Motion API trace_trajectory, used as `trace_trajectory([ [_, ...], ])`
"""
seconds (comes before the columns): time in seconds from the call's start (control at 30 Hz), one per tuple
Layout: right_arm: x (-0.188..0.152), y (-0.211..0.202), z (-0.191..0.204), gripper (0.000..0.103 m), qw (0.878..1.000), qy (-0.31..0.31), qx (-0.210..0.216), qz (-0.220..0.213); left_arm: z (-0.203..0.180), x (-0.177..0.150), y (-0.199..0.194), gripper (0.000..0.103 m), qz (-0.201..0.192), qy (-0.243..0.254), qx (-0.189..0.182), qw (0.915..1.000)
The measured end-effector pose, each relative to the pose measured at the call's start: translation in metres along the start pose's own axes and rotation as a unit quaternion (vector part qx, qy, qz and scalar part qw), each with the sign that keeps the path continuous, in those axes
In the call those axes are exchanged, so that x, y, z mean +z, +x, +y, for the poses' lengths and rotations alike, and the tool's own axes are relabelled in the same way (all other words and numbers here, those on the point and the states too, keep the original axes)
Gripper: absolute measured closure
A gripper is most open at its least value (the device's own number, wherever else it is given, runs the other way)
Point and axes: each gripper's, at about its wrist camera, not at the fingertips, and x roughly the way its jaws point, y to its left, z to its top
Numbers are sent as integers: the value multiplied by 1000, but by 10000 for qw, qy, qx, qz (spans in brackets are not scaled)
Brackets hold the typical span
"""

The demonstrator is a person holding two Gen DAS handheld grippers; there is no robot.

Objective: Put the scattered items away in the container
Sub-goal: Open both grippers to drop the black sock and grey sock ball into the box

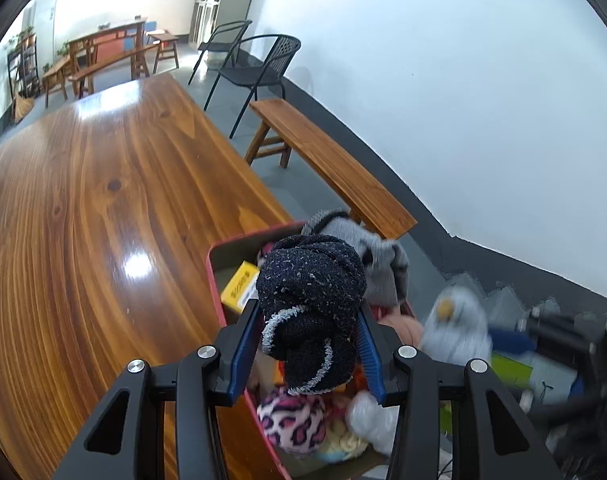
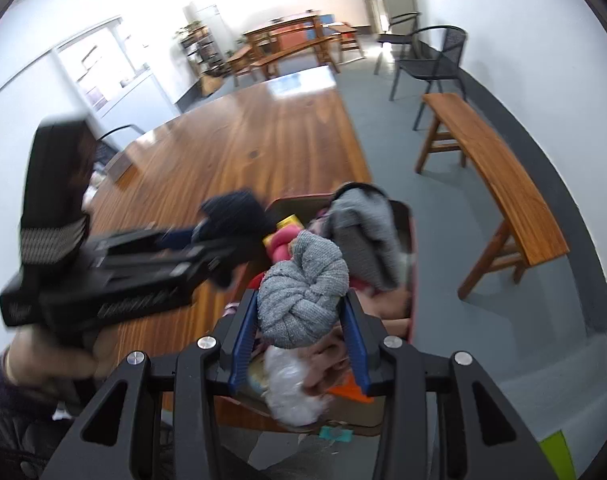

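**Sock bundles held over the red box**

Container (image 1: pixel 215 276) — a red-rimmed box at the table's (image 1: pixel 83 208) right edge — fills the lower centre of both views, already stuffed with soft items. In the left wrist view the left gripper (image 1: pixel 309 344) is clamped on a knotted dark navy sock bundle (image 1: pixel 311 292) directly above the box; a yellow carton (image 1: pixel 239 286) and a pink leopard-print bundle (image 1: pixel 291 420) lie inside. Only this view shows them clearly. The right wrist view shows the right gripper (image 2: pixel 301 328) squeezed on a grey knitted bundle (image 2: pixel 303 300), also above the box — plus the left gripper's body at mid left, blurred, with the person's hand (image 2: pixel 51 356) beneath it. A wooden bench (image 2: pixel 499 184) stands at right on the grey floor
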Motion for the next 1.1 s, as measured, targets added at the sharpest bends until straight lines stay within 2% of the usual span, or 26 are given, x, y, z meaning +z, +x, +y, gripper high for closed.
trace_trajectory([
  [0.07,-4,6,9,58,9998,-164,88,60,-3,9,3,55,-69,96,25,9999],
  [0.17,-8,17,21,58,9990,-438,-2,96,-5,21,15,55,-89,216,106,9997],
  [0.27,-10,28,22,58,9985,-511,-8,175,-3,26,31,55,56,263,207,9994],
  [0.37,-16,36,22,57,9974,-645,-219,252,-3,25,44,55,205,282,236,9991],
  [0.53,-25,39,19,57,9974,-600,-177,369,-4,22,61,54,432,316,232,9983],
  [0.6,-25,38,17,54,9976,-570,-149,364,-1,21,65,42,507,236,195,9982],
  [0.63,-24,36,16,51,9977,-558,-127,356,0,22,66,29,505,199,204,9983],
  [0.67,-24,34,16,41,9978,-554,-134,336,2,22,65,22,488,173,198,9985],
  [0.7,-24,32,15,33,9980,-549,-110,292,2,22,64,22,469,149,170,9986],
  [0.73,-25,28,15,31,9982,-547,-90,232,3,22,62,22,466,129,160,9987],
  [0.93,-20,18,13,30,9990,-427,-24,116,10,25,47,21,348,-29,77,9994],
  [1.03,-15,12,10,30,9994,-322,42,69,11,25,32,1,152,-71,57,9998],
  [1.1,-13,7,10,30,9997,-258,50,29,14,26,19,1,8,-117,34,9999],
])
